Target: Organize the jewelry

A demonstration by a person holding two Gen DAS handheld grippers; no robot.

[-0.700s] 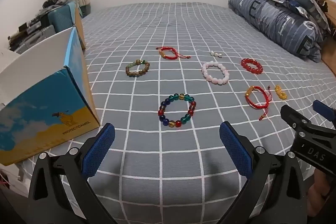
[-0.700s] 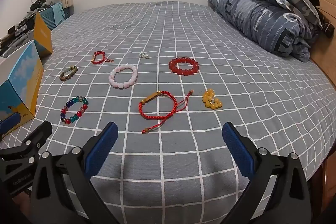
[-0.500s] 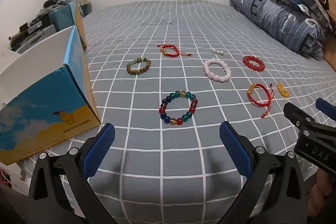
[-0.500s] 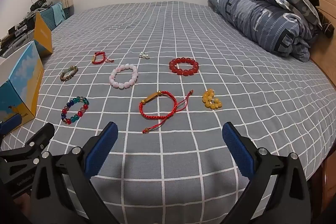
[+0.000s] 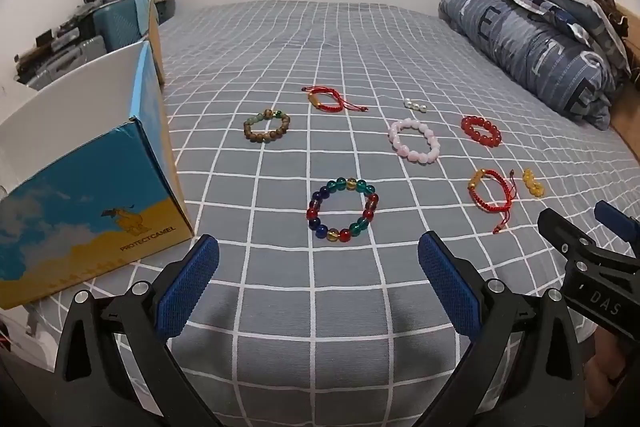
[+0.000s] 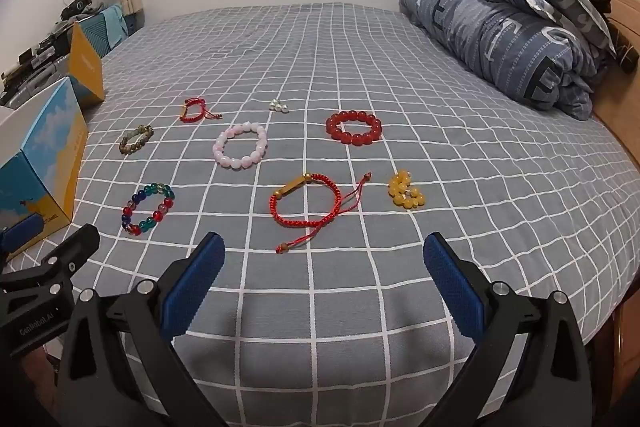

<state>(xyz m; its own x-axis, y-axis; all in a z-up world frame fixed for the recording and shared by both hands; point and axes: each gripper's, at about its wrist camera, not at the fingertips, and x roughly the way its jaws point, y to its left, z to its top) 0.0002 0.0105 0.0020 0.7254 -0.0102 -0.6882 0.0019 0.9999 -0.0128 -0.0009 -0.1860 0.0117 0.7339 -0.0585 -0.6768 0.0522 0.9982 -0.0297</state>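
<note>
Several bracelets lie spread on the grey checked bedspread (image 5: 320,39). My left gripper (image 5: 318,285) hovers open and empty just short of a multicolour glass-bead bracelet (image 5: 314,214). Beyond lie a brown wooden-bead bracelet (image 5: 267,137), a small red cord bracelet (image 5: 326,105), pearls (image 5: 415,105) and a pink bead bracelet (image 5: 414,157). My right gripper (image 6: 324,283) is open and empty too, a little short of a red cord bracelet with a gold tube (image 6: 294,185). A yellow bead cluster (image 6: 404,195) and a red bead bracelet (image 6: 352,139) lie past it.
An open blue-and-yellow cardboard box (image 5: 88,195) stands on the bed's left edge, close to my left gripper. A rolled quilt and pillows (image 6: 500,39) fill the far right. Cluttered shelves (image 5: 60,35) stand past the box. The wooden bed frame (image 6: 616,131) borders the right side.
The left view has shifted only slightly. Both grippers stay open in the same places and no jewellery has moved.
</note>
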